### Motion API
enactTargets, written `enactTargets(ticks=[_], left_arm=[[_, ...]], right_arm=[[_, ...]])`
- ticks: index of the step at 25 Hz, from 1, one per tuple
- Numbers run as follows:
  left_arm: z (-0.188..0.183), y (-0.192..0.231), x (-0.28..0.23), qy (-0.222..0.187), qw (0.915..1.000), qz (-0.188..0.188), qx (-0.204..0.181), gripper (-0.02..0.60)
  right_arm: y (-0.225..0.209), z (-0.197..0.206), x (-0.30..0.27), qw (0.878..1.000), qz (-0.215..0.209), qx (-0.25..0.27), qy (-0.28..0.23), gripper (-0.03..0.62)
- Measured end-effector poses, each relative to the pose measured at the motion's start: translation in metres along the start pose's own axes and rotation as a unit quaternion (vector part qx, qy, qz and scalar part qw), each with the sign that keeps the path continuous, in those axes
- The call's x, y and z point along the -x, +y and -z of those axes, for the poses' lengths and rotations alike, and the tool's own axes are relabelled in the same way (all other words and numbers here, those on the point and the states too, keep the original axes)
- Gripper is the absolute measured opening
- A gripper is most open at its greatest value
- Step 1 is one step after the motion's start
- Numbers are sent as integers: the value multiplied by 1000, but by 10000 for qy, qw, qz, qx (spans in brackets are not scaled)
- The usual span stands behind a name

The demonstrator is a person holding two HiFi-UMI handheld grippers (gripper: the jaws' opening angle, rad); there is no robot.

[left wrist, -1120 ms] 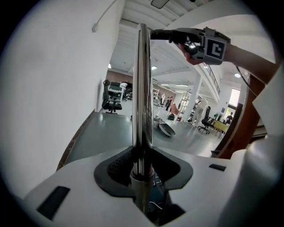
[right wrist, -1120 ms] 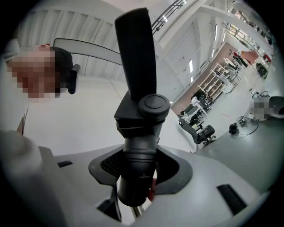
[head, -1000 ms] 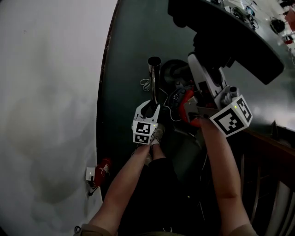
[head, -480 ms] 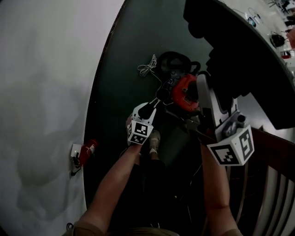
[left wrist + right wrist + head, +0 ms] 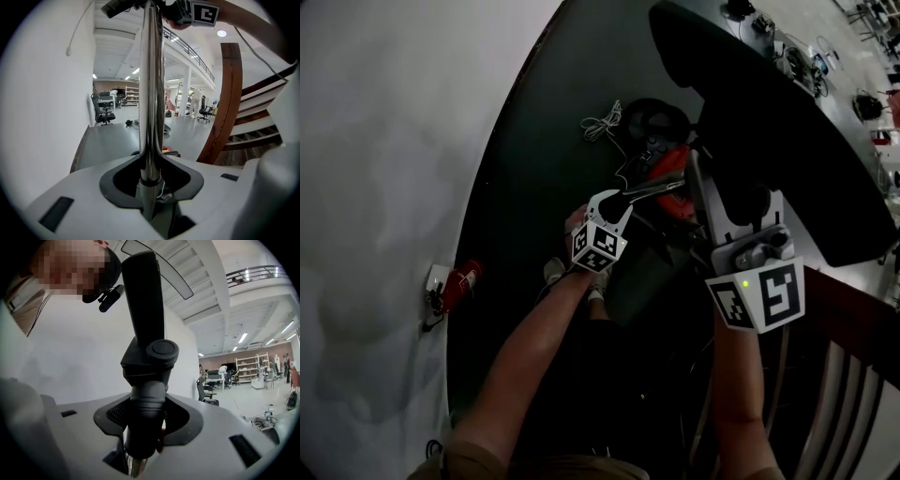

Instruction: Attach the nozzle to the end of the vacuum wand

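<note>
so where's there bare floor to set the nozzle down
Bare floor runs along the wall, from the red plug up to the white cable. It is crowded round the vacuum and the shoes, and the stairs close off the right.

The head view looks steeply down from overhead onto the dark floor (image 5: 534, 141), while the left gripper view peers close-up along the wand (image 5: 151, 84) and the right gripper view looks close-up along the nozzle (image 5: 143, 310), which also looms in the head view.
</note>
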State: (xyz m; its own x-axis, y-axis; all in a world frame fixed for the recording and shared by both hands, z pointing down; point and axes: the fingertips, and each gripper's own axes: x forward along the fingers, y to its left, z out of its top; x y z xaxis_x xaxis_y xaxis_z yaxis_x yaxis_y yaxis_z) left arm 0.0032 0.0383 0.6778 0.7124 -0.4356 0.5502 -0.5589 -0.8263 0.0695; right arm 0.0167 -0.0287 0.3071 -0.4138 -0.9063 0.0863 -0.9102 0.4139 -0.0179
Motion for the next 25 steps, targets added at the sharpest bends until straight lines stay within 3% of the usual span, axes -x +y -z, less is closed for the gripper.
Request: enactTargets(ticks=[11,15,20,25], left_arm=[[-3,-10,-1,75,9990,286,-338,140],[-1,-21,2,287,9963,594,-555,140],[-7,-44,-4,357,9870,1138,-1076,140],[-11,-58,-11,278,9836,1355,-1156,140]], right_arm=[[-11,1,5,9988,289,-335,217,183],[-8,2,22,9984,390,-367,192,183],[-20,3,52,9959,832,-84,356,183],[-32,4,77,9914,1301,77,93,183]])
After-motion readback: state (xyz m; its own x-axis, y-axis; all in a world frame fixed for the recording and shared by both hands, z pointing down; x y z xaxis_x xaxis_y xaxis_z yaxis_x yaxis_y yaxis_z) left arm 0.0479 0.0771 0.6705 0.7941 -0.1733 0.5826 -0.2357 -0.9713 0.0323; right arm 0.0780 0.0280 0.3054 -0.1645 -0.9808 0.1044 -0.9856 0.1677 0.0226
